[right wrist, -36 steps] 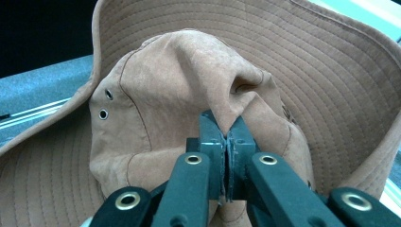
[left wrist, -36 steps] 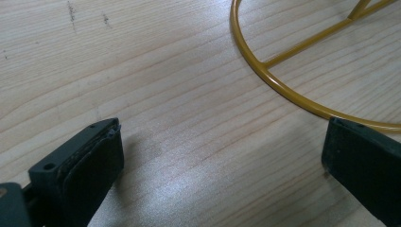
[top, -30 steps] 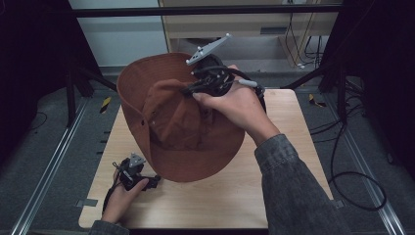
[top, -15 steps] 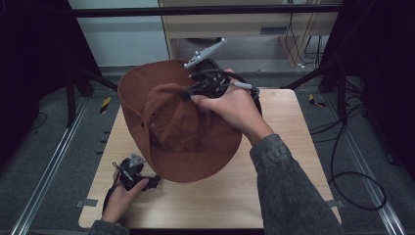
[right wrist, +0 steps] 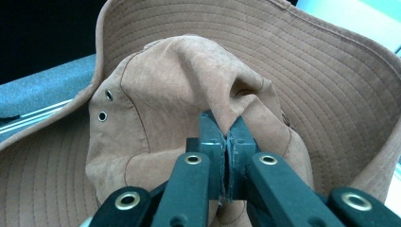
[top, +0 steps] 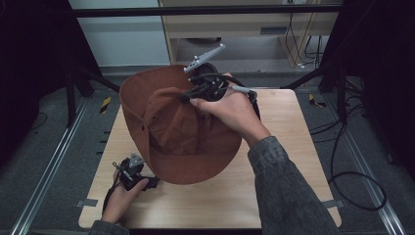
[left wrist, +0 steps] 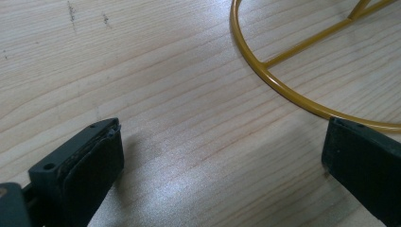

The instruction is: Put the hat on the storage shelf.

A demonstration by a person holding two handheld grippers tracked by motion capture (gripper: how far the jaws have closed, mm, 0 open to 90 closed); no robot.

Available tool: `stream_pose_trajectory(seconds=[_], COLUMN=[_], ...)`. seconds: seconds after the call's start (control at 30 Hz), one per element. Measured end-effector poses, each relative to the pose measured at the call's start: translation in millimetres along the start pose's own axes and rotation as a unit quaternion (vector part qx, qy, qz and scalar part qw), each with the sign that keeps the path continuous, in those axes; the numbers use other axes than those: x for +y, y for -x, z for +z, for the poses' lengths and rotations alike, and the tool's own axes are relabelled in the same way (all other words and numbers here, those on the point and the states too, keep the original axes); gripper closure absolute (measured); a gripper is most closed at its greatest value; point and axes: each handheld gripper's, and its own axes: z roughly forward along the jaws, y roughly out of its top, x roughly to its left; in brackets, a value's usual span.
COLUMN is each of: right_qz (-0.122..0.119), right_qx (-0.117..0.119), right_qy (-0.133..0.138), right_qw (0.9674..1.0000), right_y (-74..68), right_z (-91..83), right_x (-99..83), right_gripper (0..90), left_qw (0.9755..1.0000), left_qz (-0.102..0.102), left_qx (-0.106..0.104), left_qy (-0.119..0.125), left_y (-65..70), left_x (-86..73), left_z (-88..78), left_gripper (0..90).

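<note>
The right gripper (right wrist: 226,142) is pinching the hat (top: 171,132) crown aloft while the left gripper (left wrist: 222,161) is lying open, so lowering it onto the wire stand (left wrist: 283,90) seems next.

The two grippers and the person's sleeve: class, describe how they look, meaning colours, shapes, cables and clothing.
The right gripper is black, with a grey three-cornered plate on top and dark cables looping from it. Its own view shows dark arms with brass-coloured rivets. The left gripper is black too, with a small grey plate; its own view shows chunky black pads. The right forearm wears a grey denim-like sleeve.
</note>
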Motion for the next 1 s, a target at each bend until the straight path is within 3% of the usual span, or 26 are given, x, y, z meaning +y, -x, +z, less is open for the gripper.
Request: stream_pose_trajectory(seconds=[1.0], right_qz=[0.015], right_qx=[0.015], right_qy=[-0.010], right_qw=[0.9997], right_y=[3.4], right_z=[21.8], right_x=[-15.2], right_gripper=[87.9], left_qw=[1.0000], left_qz=[0.000], left_qx=[0.000], left_qy=[0.000], left_y=[0.0], left_x=[0.0], left_z=[0.0], left_gripper=[0.0])
